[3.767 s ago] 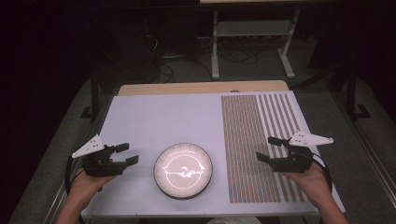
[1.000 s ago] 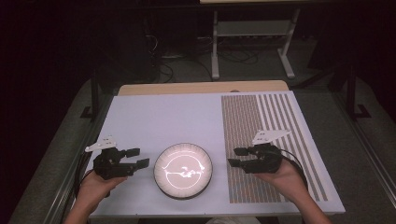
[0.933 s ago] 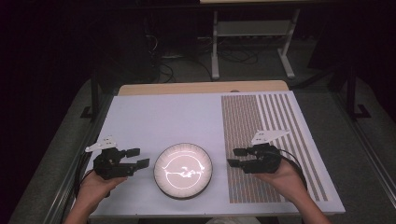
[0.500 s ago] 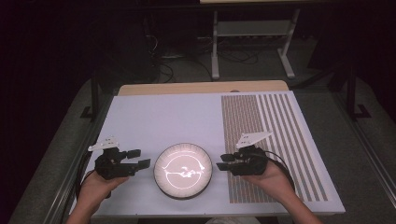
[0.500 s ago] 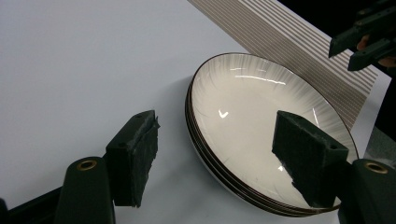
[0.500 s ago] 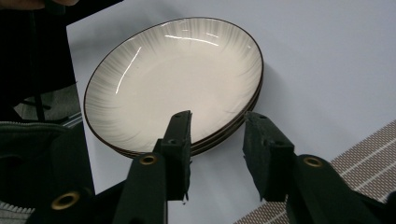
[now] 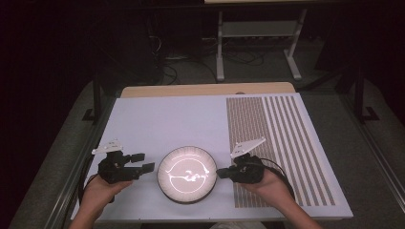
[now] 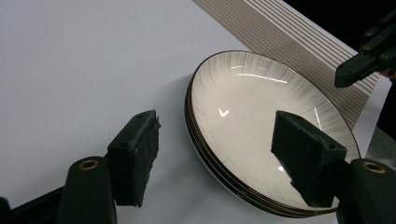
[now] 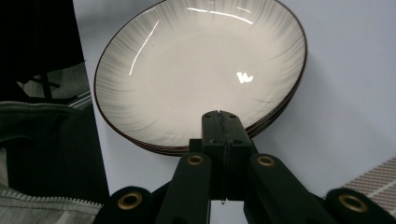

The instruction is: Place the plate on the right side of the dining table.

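A stack of shallow white plates (image 7: 186,174) with dark rims sits near the front edge of a pale worktop (image 7: 167,119), roughly in the middle between the person's two hands. From above, the left gripper (image 7: 143,162) lies just to the left of the plates, apart from them, pointing toward their rim. In the left gripper view its two black jaws stand wide open with nothing between the pads (image 8: 137,158); the plates (image 8: 261,135) lie just ahead, and one pad overlaps the near rim in the picture, though contact cannot be told. The right gripper (image 7: 220,173) comes in from the right, its tip at the right rim of the plates. Its jaws have just been closing, and in the right gripper view they are pressed flat together with nothing between them, the tip (image 9: 222,122) sitting at the rim of the plates (image 9: 201,70). A striped brown mat (image 7: 277,143) covers the right part of the worktop, under the right hand (image 7: 270,186).
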The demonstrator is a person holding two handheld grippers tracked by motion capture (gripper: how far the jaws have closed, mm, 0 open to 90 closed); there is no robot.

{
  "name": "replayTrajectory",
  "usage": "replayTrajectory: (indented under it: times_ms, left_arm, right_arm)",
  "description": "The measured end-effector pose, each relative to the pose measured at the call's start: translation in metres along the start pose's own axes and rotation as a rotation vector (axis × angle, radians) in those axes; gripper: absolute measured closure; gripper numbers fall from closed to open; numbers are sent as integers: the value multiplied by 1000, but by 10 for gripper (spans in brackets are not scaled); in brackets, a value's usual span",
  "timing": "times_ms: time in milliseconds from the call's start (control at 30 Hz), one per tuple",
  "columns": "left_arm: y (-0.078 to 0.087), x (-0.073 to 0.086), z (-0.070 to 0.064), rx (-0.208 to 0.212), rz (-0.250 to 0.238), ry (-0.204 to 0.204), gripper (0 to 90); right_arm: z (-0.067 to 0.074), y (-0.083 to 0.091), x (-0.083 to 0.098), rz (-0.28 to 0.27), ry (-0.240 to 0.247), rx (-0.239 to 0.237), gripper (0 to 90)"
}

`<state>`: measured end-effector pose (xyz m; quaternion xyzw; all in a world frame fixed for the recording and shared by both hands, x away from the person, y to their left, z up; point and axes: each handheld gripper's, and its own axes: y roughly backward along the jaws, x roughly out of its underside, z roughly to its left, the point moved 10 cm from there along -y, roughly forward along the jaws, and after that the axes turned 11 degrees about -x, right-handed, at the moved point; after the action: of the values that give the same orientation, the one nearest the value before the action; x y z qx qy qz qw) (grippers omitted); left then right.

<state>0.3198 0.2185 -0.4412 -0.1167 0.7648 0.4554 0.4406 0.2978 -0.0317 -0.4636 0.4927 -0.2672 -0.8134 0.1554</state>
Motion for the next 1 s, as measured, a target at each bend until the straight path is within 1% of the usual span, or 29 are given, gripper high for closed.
replayTrajectory:
  times_ms: [33,100,133,233,367,500,833,900,967,1000]
  left_arm:
    - [0,0,-1,3,-1,-2,311]
    - [0,0,-1,4,0,-2,312]
    - [0,0,-1,6,3,6,311]
    - [-1,-1,-1,8,8,38,310]
    - [0,0,-1,3,13,41,311]
    - [-1,0,-2,0,20,39,318]
    - [-2,1,-2,-8,29,31,332]
    - [-2,1,-2,-12,31,34,334]
    - [-2,1,-2,-12,37,51,342]
    - [-2,1,-2,-12,37,51,342]
  right_arm:
    - [1,-4,2,17,-12,-3,898]
    - [1,-5,2,23,-21,-9,898]
    - [2,-8,4,38,-21,-13,899]
    - [3,-11,5,47,-20,-15,899]
    - [3,-13,5,52,-22,-15,899]
    - [3,-13,5,57,-14,-3,900]
    - [3,-16,4,61,-22,14,900]
    - [3,-16,5,66,-15,22,900]
    - [2,-17,4,64,-15,27,900]
    - [2,-18,4,64,-16,28,900]
